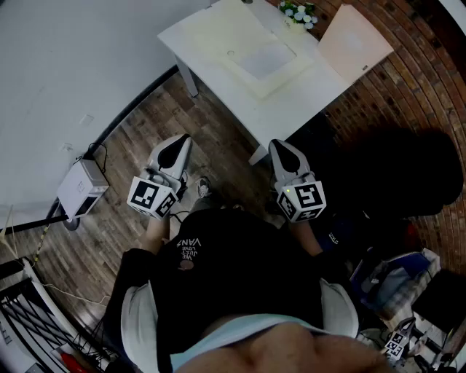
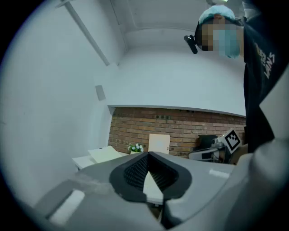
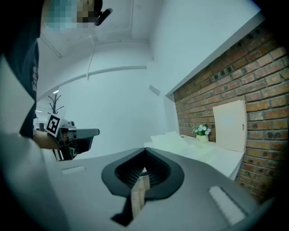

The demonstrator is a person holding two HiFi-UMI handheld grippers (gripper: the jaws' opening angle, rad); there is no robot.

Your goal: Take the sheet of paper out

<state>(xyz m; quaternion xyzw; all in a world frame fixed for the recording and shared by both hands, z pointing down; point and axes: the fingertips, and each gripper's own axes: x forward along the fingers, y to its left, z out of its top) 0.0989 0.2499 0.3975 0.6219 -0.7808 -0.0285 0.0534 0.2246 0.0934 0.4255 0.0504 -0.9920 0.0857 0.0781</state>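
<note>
The left gripper (image 1: 175,149) and the right gripper (image 1: 282,153) are held over the wooden floor (image 1: 145,124), short of the white bench (image 1: 306,95). Both pairs of jaws are clenched, with nothing between them. The sheet of paper (image 1: 266,58) is seen lying on a cream folder (image 1: 218,29) on the bench, near a pot of flowers (image 1: 300,13) and a pale board (image 1: 354,40).

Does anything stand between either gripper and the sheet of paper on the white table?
Nothing visible does. The left gripper and right gripper, both shut, are held short of the table, with only wooden floor between. The sheet lies on or in a cream folder.
</note>
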